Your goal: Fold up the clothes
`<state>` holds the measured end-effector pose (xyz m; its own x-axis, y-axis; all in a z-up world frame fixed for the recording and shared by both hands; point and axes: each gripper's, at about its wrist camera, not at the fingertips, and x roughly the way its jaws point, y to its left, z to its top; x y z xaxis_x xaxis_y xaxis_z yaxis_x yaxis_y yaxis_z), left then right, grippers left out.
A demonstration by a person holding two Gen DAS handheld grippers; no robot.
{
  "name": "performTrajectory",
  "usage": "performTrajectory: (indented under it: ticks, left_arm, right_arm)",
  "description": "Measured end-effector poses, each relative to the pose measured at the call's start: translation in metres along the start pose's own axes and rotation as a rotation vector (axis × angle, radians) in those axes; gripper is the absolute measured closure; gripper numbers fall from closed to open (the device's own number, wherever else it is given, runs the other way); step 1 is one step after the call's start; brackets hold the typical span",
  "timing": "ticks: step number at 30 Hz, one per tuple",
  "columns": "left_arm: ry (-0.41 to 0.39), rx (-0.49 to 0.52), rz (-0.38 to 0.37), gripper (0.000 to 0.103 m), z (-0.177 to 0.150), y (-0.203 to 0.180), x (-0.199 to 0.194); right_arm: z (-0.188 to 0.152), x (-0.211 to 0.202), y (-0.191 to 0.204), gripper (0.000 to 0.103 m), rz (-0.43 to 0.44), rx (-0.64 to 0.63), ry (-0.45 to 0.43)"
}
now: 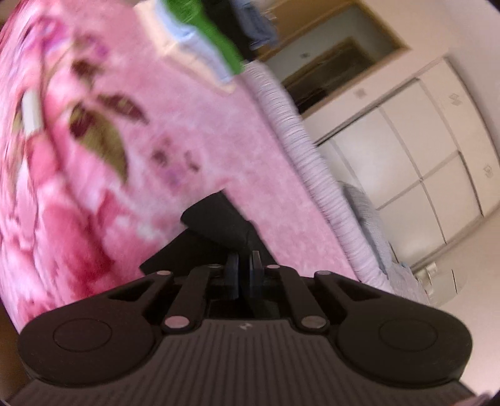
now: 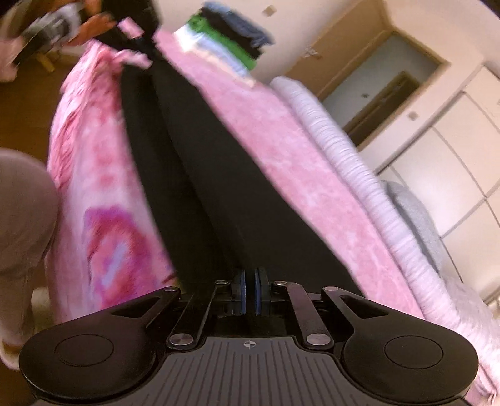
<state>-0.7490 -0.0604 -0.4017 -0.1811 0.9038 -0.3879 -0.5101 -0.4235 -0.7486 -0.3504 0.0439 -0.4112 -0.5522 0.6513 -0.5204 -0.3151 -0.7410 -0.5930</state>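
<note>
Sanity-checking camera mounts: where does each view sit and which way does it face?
Left wrist: on the left claw, looking along its shut fingers, tilted, at a black garment on the pink floral blanket; no hand or sleeve shows.
Right wrist: on the right claw, looking along the black garment toward the far left claw and the hand holding it.
Shared: garment, blanket, folded stack, white cabinets.

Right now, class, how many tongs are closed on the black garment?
2. The left tongs pinch a black garment's end near the pink blanket's edge; the right tongs are shut at its other end, where it stretches across the blanket. The pinch points themselves are hidden.
</note>
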Motion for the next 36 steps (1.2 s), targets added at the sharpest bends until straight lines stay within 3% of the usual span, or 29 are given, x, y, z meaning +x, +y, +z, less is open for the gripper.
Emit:
performTrajectory:
  ticks: [4, 12, 16, 19, 21, 22, 25, 27, 29, 33, 36]
  left_arm:
    - [-0.017, 0.048, -0.005, 0.1, -0.014, 0.005, -0.02]
    - [0.016, 0.102, 0.039, 0.099, -0.024, 0.018, -0.021]
    - [0.053, 0.094, 0.079, 0.095, -0.023, 0.021, -0.013]
    - [0.042, 0.131, 0.139, 0.086, -0.022, 0.015, -0.027]
    - [0.051, 0.167, 0.204, 0.086, -0.024, 0.006, -0.038]
    - [0.068, 0.188, 0.2, 0.086, -0.027, 0.0, -0.041]
    - [0.128, 0.32, 0.142, 0.086, -0.048, -0.038, -0.043]
    - [0.172, 0.428, 0.074, 0.086, -0.068, -0.069, -0.039]
    - [0.245, 0.53, -0.016, 0.086, -0.095, -0.103, -0.023]
    - [0.332, 0.693, -0.154, 0.086, -0.151, -0.16, 0.008]
    - [0.373, 0.714, -0.195, 0.086, -0.173, -0.18, 0.025]
  right_arm:
    - [-0.002, -0.014, -0.004, 0.099, 0.01, 0.03, -0.001]
    - [-0.005, -0.012, 0.01, 0.099, 0.054, 0.039, 0.044]
    - [-0.007, -0.01, 0.014, 0.098, 0.037, 0.058, 0.086]
    - [-0.009, -0.02, 0.01, 0.089, 0.008, 0.117, 0.098]
    - [-0.023, -0.033, -0.005, 0.08, -0.021, 0.264, 0.118]
    - [-0.033, -0.041, -0.014, 0.079, -0.044, 0.349, 0.135]
    - [-0.075, -0.068, -0.049, 0.078, -0.114, 0.662, 0.192]
    - [-0.113, -0.095, -0.08, 0.078, -0.137, 0.95, 0.172]
    - [-0.152, -0.122, -0.11, 0.078, -0.133, 1.264, 0.111]
    - [-0.238, -0.162, -0.146, 0.078, -0.113, 1.838, -0.144]
    - [-0.274, -0.179, -0.16, 0.078, -0.165, 1.987, -0.244]
